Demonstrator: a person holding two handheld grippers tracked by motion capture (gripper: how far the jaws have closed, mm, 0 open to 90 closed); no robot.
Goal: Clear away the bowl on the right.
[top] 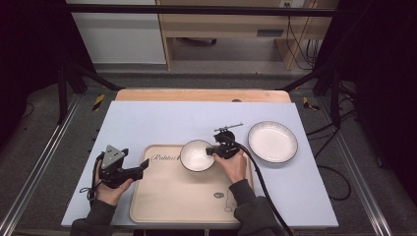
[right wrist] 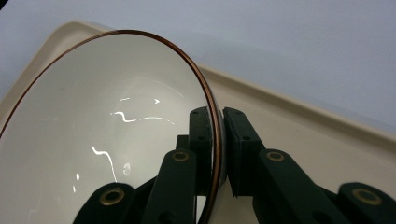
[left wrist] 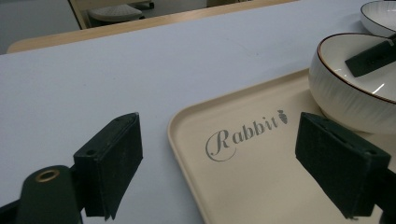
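Note:
A white bowl (top: 196, 155) with a thin brown rim sits at the far end of the beige tray (top: 167, 196). My right gripper (top: 216, 150) is shut on the bowl's right rim; in the right gripper view the rim of the bowl (right wrist: 93, 140) runs between the two jaws of that gripper (right wrist: 218, 149), one jaw inside and one outside. My left gripper (top: 143, 166) stands open at the tray's left edge, holding nothing. In the left gripper view that gripper (left wrist: 233, 168) has its jaws spread wide over the tray's corner (left wrist: 243, 186), with the bowl (left wrist: 355, 88) ahead on the right.
A second white dish (top: 272, 141) with a dark rim lies on the pale blue mat (top: 147, 123) to the right of the tray. The tray bears the word "Rabbit" (left wrist: 243, 135). A wooden table edge (top: 201, 95) runs along the back.

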